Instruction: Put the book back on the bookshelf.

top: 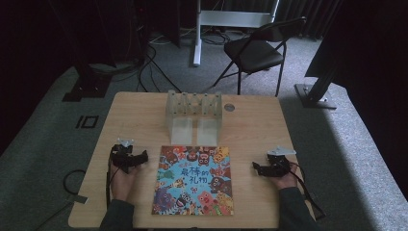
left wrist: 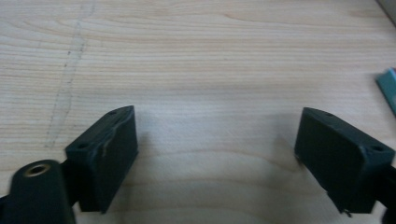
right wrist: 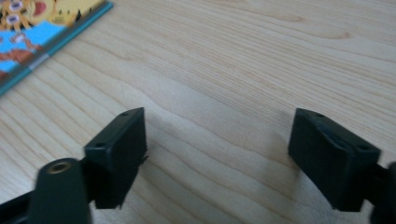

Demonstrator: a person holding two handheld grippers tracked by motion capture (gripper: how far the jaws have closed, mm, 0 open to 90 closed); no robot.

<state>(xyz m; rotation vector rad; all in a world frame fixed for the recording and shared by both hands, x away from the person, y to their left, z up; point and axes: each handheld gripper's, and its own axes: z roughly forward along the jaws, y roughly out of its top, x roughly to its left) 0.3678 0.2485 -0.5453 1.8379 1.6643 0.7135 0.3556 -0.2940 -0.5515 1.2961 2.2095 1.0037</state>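
A colourful picture book (top: 194, 179) lies flat at the front middle of the wooden table (top: 134, 115), its cover full of cartoon animals. My left gripper (top: 143, 157) rests on the table just left of the book, jaws wide apart over bare wood (left wrist: 217, 154). A sliver of the book's teal edge (left wrist: 388, 88) shows at the right of the left gripper view. My right gripper (top: 255, 167) rests to the right of the book, open (right wrist: 217, 154) above bare wood. The book's corner (right wrist: 42, 32) sits at the upper left of the right gripper view.
A clear plastic rack (top: 194, 115) with upright dividers stands behind the book. A small round disc (top: 229, 107) lies to its right. A black folding chair (top: 257, 50) and a white stand post (top: 197, 33) are on the carpet beyond the table.
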